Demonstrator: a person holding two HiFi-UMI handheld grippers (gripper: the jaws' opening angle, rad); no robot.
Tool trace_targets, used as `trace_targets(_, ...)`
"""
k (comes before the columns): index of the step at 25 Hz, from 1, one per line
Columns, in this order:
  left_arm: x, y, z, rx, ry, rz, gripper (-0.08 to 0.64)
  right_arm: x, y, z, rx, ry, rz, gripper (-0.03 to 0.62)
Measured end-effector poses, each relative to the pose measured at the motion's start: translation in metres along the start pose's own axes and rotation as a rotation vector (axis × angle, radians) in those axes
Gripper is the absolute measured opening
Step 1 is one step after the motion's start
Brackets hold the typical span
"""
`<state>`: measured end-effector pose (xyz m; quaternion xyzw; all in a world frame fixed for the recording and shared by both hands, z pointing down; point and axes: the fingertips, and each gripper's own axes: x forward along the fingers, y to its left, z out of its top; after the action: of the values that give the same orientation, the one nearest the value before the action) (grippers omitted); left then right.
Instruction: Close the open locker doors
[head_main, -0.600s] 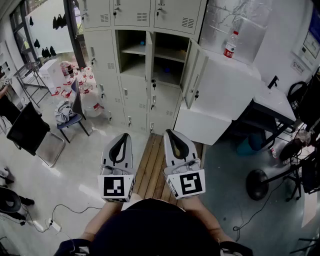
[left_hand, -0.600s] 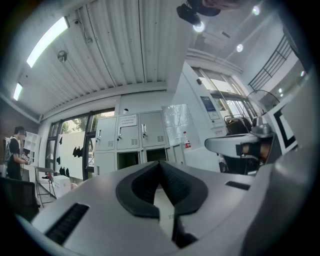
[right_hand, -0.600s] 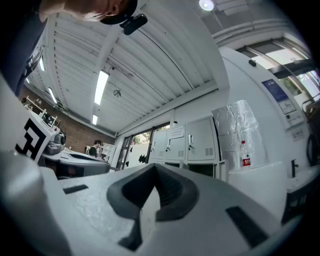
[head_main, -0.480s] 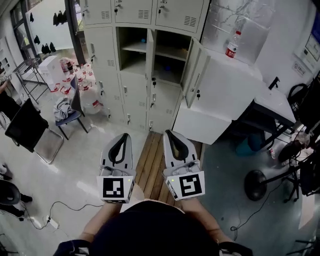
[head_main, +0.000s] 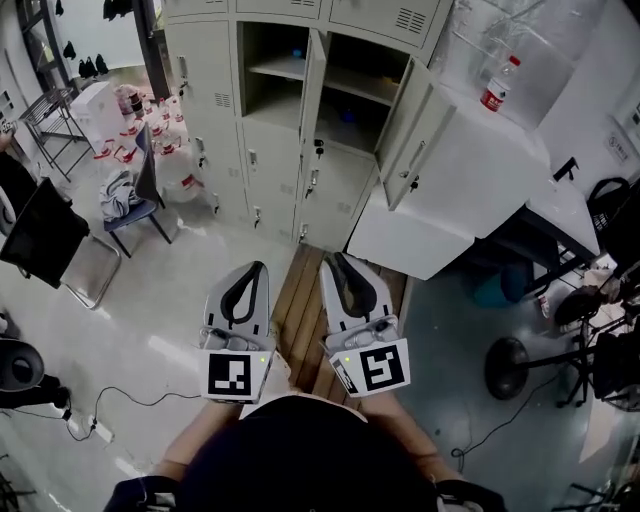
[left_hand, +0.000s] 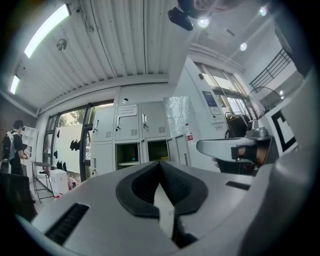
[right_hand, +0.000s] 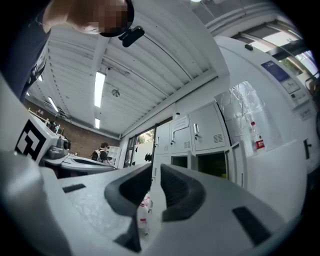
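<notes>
The grey locker bank (head_main: 260, 150) stands ahead, at the top of the head view. Two of its upper compartments are open: the left compartment (head_main: 272, 70), with its door (head_main: 314, 72) seen edge-on, and the right compartment (head_main: 362, 95), with its door (head_main: 408, 135) swung out to the right. Both grippers are held low in front of me, well short of the lockers. My left gripper (head_main: 250, 268) (left_hand: 160, 165) is shut and empty. The jaws of my right gripper (head_main: 335, 260) (right_hand: 152, 170) stand a thin slit apart, with nothing between them.
A white cabinet (head_main: 470, 175) with a red-labelled bottle (head_main: 495, 85) on top stands right of the lockers, beside the open right door. A chair (head_main: 135, 215) and packed water bottles (head_main: 150, 120) are at the left. A wooden floor strip (head_main: 300, 310) lies below the grippers. A stool base (head_main: 510, 370) is at the right.
The view has drawn nearer to the lockers, which now sit higher and larger in the frame. Both grippers keep their places in front of me.
</notes>
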<state>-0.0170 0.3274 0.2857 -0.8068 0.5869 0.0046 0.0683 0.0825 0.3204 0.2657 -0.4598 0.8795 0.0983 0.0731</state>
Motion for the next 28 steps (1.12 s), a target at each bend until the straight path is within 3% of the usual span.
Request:
trace_targets(9, 0.096, 0.051, -0.018, 0.031, 0.004, -0.037, 0.003, 0.099, -0.032, -0.033, 0.042, 0.003, 0.044, 0.091)
trace_targets(17, 0.178, 0.092, -0.025, 0.038, -0.010, -0.103, 0.003, 0.179, -0.063, -0.056, 0.060, 0.019, 0.009, 0.098)
trace_targets(28, 0.236, 0.113, -0.049, 0.015, 0.008, -0.168, 0.002, 0.218, -0.096, -0.089, 0.079, 0.055, -0.039, 0.118)
